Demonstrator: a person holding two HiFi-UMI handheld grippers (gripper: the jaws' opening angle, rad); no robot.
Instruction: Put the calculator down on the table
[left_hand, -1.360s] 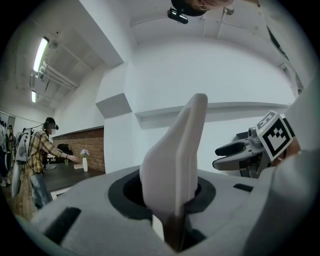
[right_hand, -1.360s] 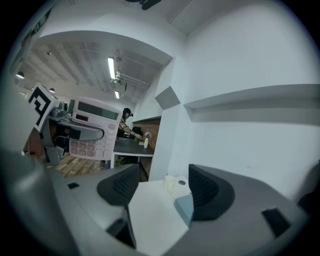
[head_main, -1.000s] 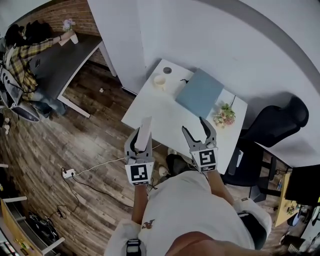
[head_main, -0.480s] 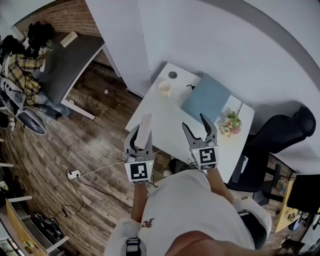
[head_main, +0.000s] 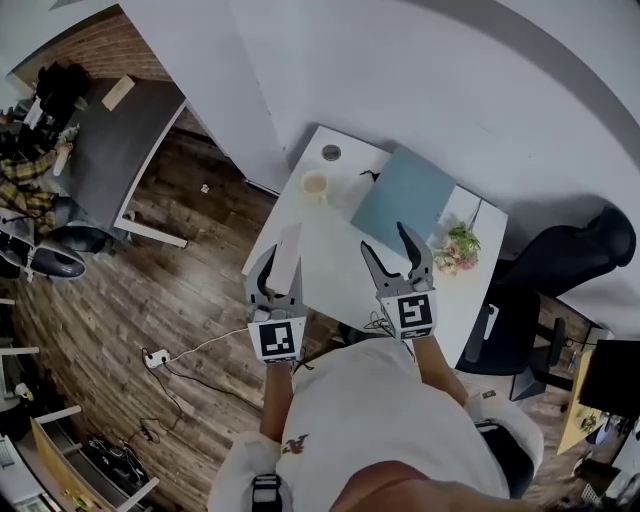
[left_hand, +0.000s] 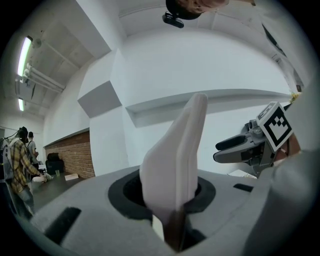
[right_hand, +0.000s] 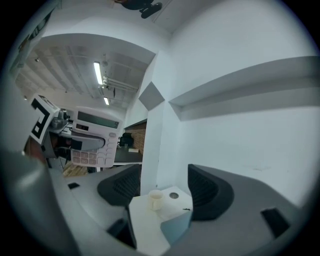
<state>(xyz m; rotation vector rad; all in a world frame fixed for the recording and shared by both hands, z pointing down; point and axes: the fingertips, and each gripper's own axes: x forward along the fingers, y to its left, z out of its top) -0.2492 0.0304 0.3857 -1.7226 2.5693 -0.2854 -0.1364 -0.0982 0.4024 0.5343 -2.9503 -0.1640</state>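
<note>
Your left claw (head_main: 279, 268) grips the calculator (head_main: 288, 248) edge-on, its keys hidden from above; your right claw (head_main: 385, 240) gapes empty.

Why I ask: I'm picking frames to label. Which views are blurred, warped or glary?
Head view: sharp, evenly lit, though fisheye bends the wall. Left gripper view: the calculator sits close and soft; corners black. Right gripper view: black corners too, ceiling lights glare mildly.
</note>
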